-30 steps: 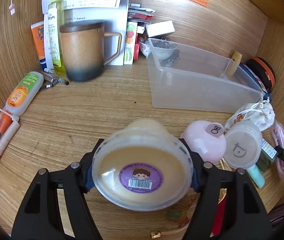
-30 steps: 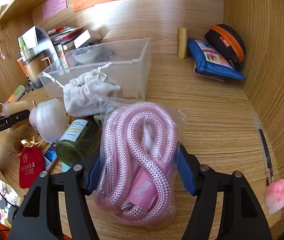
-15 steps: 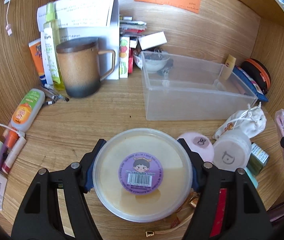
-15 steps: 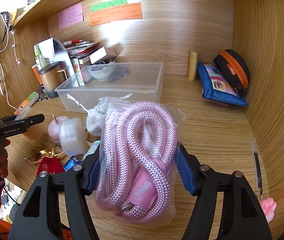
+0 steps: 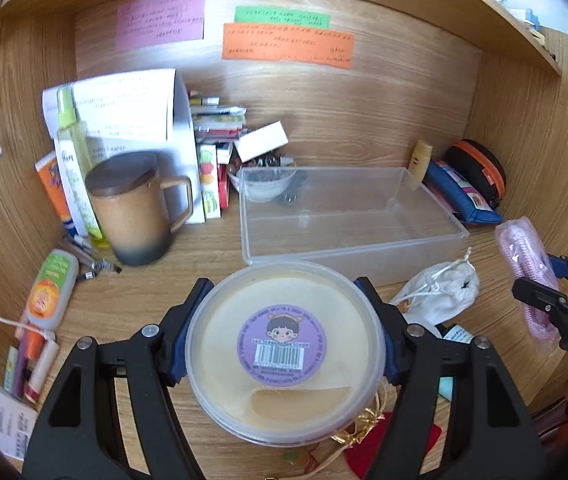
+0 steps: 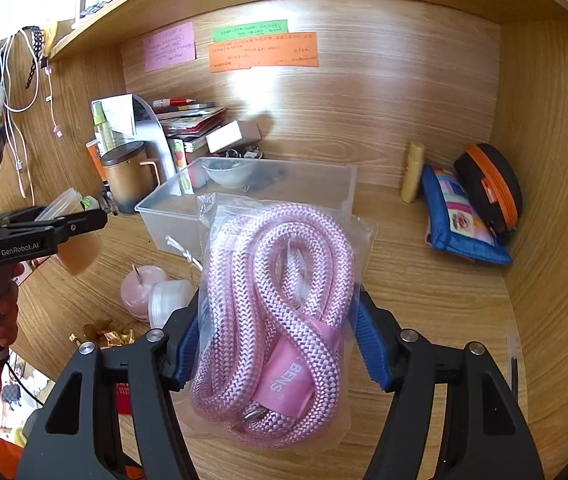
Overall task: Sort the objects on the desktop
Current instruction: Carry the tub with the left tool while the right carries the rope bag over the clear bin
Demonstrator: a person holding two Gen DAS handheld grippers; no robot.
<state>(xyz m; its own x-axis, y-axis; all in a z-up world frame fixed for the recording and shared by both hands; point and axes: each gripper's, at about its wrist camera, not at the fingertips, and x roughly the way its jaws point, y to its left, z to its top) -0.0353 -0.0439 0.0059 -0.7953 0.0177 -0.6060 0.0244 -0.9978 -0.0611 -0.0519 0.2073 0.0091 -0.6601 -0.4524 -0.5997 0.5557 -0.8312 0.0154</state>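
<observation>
Left gripper [image 5: 284, 344] tilted downward over the wooden surface [image 5: 188, 292], fingers [image 5: 376, 320] clamped on either side of a round lidded tub [image 5: 284, 350] with a purple label, held clear of the surface just in front of the clear plastic bin [image 5: 348, 256]. Right gripper [image 6: 276, 340] angled down likewise, blue-padded fingers [image 6: 368, 348] pressed against a clear bag of coiled pink rope [image 6: 280, 320], lifted in front of the same bin [image 6: 188, 216]. Seen from the right wrist: a hand [image 6: 4, 312] wrapped around the left gripper's handle, low at the left edge.
</observation>
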